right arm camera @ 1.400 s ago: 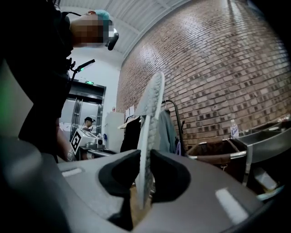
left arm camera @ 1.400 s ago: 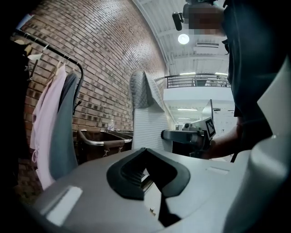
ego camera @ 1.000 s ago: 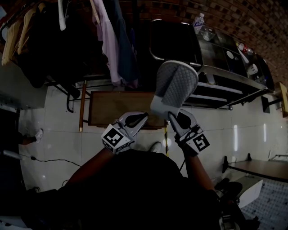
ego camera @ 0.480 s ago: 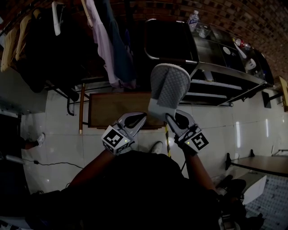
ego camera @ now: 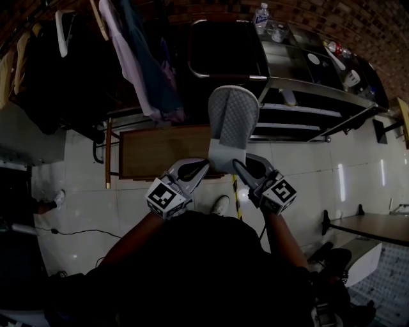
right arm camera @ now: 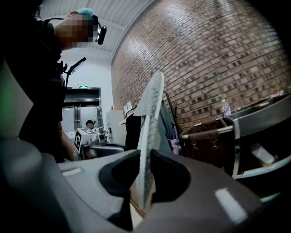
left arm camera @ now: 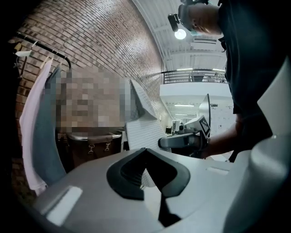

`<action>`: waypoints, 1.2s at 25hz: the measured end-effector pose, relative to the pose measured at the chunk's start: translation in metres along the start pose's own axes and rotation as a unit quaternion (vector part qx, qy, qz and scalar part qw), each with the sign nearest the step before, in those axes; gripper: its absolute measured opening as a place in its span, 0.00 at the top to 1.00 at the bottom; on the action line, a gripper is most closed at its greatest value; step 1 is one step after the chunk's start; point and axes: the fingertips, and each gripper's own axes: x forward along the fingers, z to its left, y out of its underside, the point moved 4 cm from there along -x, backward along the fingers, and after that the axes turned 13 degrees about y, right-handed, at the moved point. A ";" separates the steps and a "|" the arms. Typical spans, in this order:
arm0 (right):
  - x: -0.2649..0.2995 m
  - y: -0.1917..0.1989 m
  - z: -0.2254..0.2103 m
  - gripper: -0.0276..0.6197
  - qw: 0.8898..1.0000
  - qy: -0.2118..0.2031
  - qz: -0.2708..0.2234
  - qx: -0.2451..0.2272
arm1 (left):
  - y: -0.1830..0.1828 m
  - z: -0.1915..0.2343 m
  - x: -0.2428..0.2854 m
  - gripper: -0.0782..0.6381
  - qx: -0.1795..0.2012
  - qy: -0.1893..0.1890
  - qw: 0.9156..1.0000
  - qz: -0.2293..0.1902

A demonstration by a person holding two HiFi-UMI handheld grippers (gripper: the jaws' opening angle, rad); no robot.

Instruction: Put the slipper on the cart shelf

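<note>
Brick-wall room; right tongs (ego camera: 235, 165) are pinching the light, floppy slipper (ego camera: 233, 118) by its heel edge, cart shelf (ego camera: 300, 112) ahead; left tongs (ego camera: 203, 165) closed alongside, empty.

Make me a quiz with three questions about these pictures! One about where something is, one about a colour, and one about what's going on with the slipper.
1. Where does the water bottle stand?
A. on the floor
B. on top of the cart
C. on a chair

2. What colour is the sole of the slipper?
A. red
B. light grey
C. bright green

3. What is happening with the slipper?
A. it lies on the cart shelf
B. it lies on the floor
C. it is held upright between the jaws of the right gripper

Answers:
1 B, the head view shows the bottle standing on the cart's top.
2 B, the patterned sole looks pale grey.
3 C, the right gripper view shows the jaws pressing on both sides of the slipper.
</note>
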 end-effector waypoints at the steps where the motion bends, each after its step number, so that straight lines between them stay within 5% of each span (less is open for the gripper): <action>1: -0.003 0.005 -0.007 0.86 1.000 -0.003 0.009 0.005 | 0.000 -0.002 0.007 0.89 0.000 0.001 1.000 0.002; 14: -0.037 0.063 -0.081 0.86 0.989 -0.013 0.106 0.107 | 0.010 -0.027 0.081 0.89 0.009 0.028 0.999 0.033; 20: -0.027 0.085 -0.090 0.86 0.973 -0.023 0.137 0.185 | 0.010 -0.010 0.090 0.89 0.021 0.051 0.998 0.030; 30: -0.008 0.097 -0.092 0.86 0.958 0.001 0.170 0.231 | 0.012 0.029 0.104 0.89 0.012 0.129 0.991 0.023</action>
